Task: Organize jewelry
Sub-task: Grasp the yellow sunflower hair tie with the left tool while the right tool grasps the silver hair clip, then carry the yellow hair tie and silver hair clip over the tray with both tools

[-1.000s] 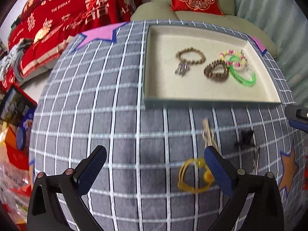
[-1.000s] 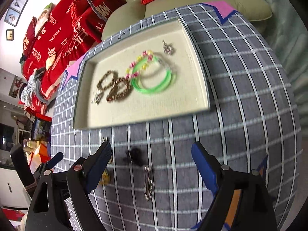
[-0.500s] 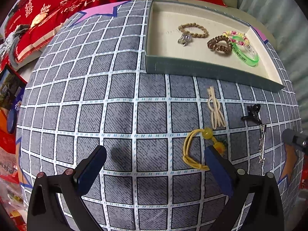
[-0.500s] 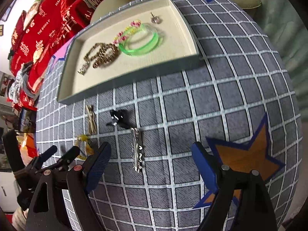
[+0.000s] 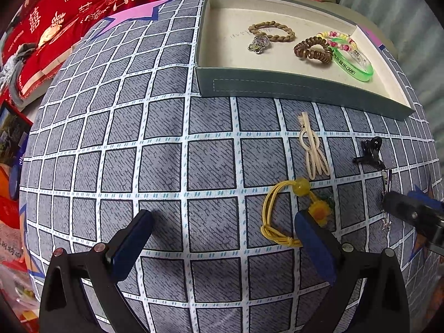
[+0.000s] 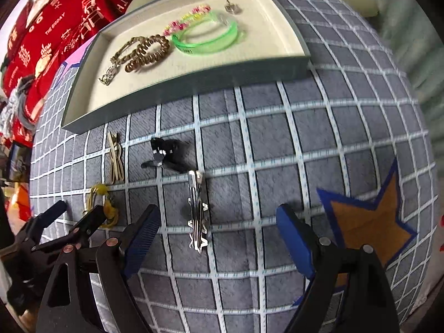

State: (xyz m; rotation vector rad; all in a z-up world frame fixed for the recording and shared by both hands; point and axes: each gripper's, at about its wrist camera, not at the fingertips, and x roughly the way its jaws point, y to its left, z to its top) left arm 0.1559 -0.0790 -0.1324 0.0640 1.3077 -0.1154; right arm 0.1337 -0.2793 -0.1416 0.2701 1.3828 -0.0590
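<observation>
My left gripper [image 5: 222,238] is open and low over the checked cloth; a yellow hair tie with a bead [image 5: 280,211] lies just inside its right finger [image 5: 313,244]. A cream hair clip [image 5: 312,149] and a black claw clip [image 5: 370,149] lie beyond. My right gripper [image 6: 219,238] is open, with a silver hair clip [image 6: 197,213] lying between its fingers. The black claw clip [image 6: 169,155] lies just beyond it. The grey tray [image 5: 277,86] holds a green bangle [image 5: 352,66], a brown coil tie [image 5: 313,51], a braided bracelet [image 5: 270,32] and a beaded bracelet [image 5: 337,40].
The tray [image 6: 194,77] stands at the far side of the cloth, with a small earring [image 6: 231,7] in its back corner. Red cushions [image 5: 55,27] lie beyond the table at the left. An orange star patch [image 6: 366,227] marks the cloth at the right.
Both grippers have come down and closer to the cloth. The yellow hair tie now lies by the left gripper's right finger, and the silver clip lies between the right gripper's fingers.
</observation>
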